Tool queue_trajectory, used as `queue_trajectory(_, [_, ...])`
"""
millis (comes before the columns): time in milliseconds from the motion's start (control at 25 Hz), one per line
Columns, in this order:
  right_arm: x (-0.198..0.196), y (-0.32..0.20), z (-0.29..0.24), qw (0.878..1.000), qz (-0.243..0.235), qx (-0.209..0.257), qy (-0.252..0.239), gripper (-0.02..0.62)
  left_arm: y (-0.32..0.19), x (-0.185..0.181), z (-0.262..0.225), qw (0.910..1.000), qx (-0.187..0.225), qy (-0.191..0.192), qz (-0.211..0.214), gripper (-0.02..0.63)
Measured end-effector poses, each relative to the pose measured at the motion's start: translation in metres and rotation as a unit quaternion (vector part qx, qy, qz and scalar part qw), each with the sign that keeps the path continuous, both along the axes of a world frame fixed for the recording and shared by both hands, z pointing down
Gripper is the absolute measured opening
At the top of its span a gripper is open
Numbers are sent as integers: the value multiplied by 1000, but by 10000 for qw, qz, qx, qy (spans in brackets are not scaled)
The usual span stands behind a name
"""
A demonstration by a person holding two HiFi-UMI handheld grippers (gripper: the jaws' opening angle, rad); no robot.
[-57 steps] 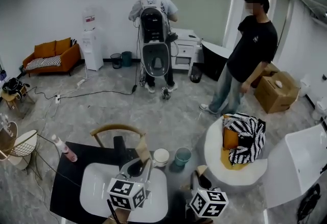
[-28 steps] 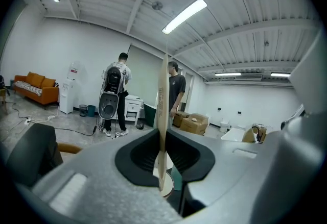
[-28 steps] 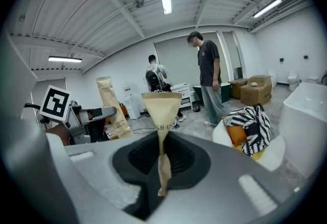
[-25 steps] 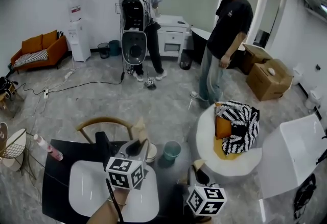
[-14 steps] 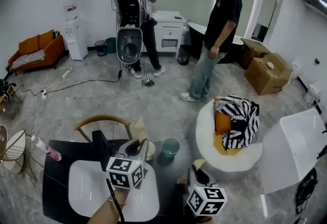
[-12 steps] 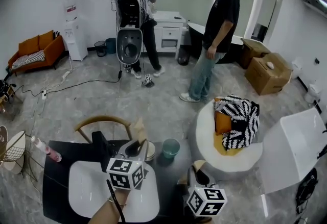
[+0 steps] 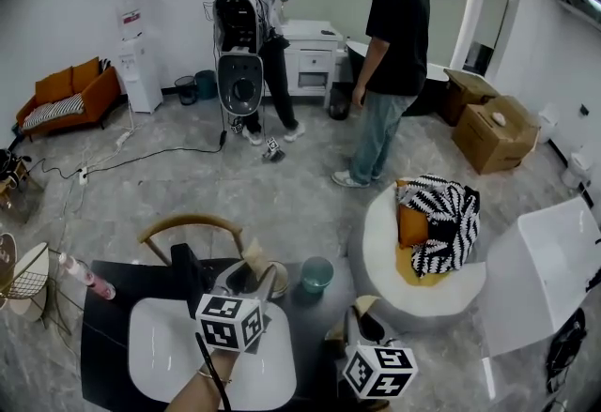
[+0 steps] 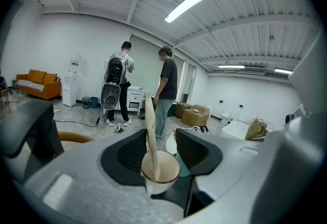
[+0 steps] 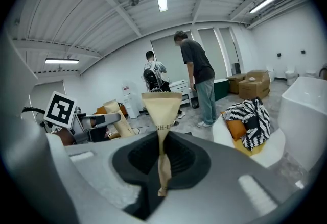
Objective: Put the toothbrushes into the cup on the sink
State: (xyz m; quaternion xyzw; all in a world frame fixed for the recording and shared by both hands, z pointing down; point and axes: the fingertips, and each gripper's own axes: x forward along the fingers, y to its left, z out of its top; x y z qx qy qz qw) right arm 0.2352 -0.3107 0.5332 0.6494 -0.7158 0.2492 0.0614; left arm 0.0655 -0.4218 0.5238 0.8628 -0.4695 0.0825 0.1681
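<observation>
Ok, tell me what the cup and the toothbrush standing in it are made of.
Cup: likely glazed ceramic, cream and glossy, with a smooth thick rim; could be plastic.
Toothbrush: only its wrapper shows, a matte tan sleeve that looks like kraft paper.

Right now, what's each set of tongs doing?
Left tongs: opening, wrapped toothbrush standing in cup between them.
Right tongs: closed on second wrapped toothbrush.

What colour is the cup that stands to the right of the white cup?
Teal, a blue-green. The cup shows best in the head view.
</observation>
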Motion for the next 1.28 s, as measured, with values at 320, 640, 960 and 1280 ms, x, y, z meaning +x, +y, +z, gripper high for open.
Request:
queue_trajectory(320, [-8, 1, -3, 10000, -69, 17, -2, 32, 8, -16, 8, 9996, -141, 14, -240, 176])
queue_trajectory(640, [-14, 9, -6, 9999, -115, 46, 9, 32, 24, -23, 20, 9988, -331, 36, -346, 176])
queue_trajectory(960, [-20, 20, -18, 9998, -159, 118, 39, 32, 54, -29, 14, 9979, -418, 255, -425, 176])
queue_trajectory(1280, [-19, 30, -49, 9993, -226, 283, 127, 32, 105, -27, 0, 9982, -416, 220, -369, 141])
